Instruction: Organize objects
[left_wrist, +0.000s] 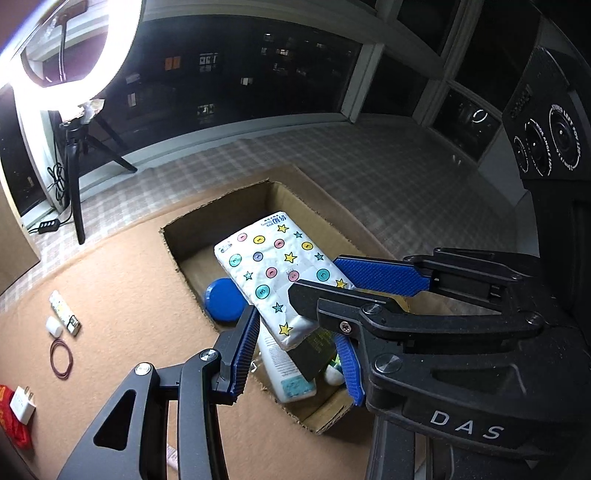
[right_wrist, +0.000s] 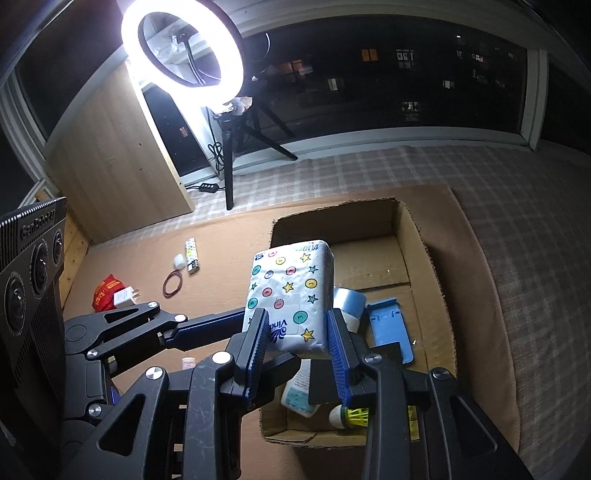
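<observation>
My right gripper (right_wrist: 295, 332) is shut on a white tissue pack (right_wrist: 291, 295) printed with coloured dots and stars, and holds it above the open cardboard box (right_wrist: 417, 236). In the left wrist view the same pack (left_wrist: 280, 273) hangs over the box (left_wrist: 192, 229), with the right gripper (left_wrist: 325, 291) gripping its near end. My left gripper (left_wrist: 299, 347) is open and empty over the box's near corner. Inside the box lie a blue round lid (left_wrist: 221, 299), a white bottle (left_wrist: 284, 369), a blue phone stand (right_wrist: 391, 328) and a yellow shuttlecock (right_wrist: 351, 415).
On the brown mat left of the box lie a small patterned pack (right_wrist: 192, 254), a white cap (right_wrist: 178, 261), a rubber band (right_wrist: 173, 283), a white charger (right_wrist: 125, 296) and a red packet (right_wrist: 105, 291). A ring light on a tripod (right_wrist: 229, 147) stands behind.
</observation>
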